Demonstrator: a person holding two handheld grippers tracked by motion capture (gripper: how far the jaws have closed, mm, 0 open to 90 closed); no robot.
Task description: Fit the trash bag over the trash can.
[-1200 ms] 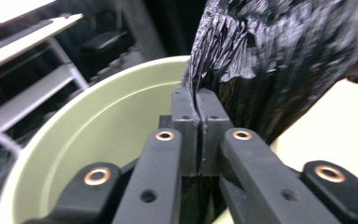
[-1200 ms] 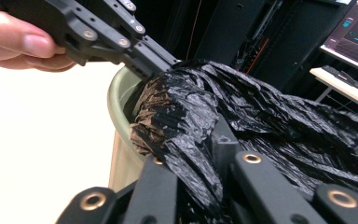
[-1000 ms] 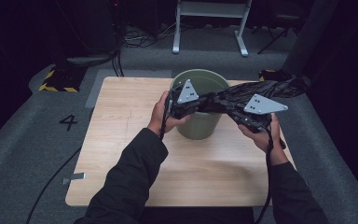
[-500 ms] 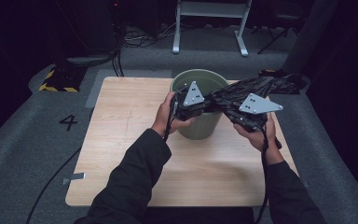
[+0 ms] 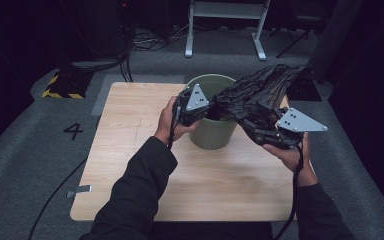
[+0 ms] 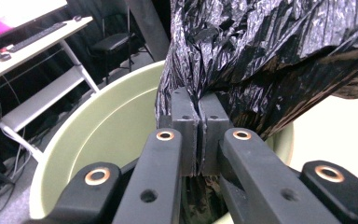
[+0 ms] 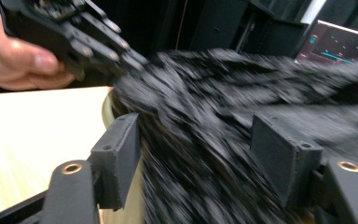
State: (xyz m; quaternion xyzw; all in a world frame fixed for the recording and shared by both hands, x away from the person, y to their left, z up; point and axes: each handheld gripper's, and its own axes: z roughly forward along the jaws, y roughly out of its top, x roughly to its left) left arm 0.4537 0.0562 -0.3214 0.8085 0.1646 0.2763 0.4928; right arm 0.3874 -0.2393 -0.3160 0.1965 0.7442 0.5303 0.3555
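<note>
**Mia:** Bag. Big, black and crinkly. It hangs in the air over the green bucket, and one end dips down inside the bucket's mouth.

**Tom:** Which way does it lie?

**Mia:** Its long way goes from the bucket up and off toward the far right side of the wooden table. So it is stretched out slanted, low on the left and high on the right.

**Tom:** Who has hold of it?

**Mia:** The left gripper does. Its two jaws are pressed tight together with a fold of the bag pinched between them, right above the bucket's rim. In the high view the left gripper sits at the near-left edge of the bucket.

**Tom:** And the other one?

**Mia:** The right gripper has its jaws spread wide apart. The bag lies between them and just past them, but the jaws are not squeezing it. That picture is blurry, so I can't say if the bag touches the pads. From above, the right gripper is under the bag, to the right of the bucket.

**Tom:** So what matters next?

**Mia:** I think the right gripper is the free one, and the loose part of the bag is straight ahead of it and a bit above. The left one is nearer the bucket and pins the low end there.
</note>
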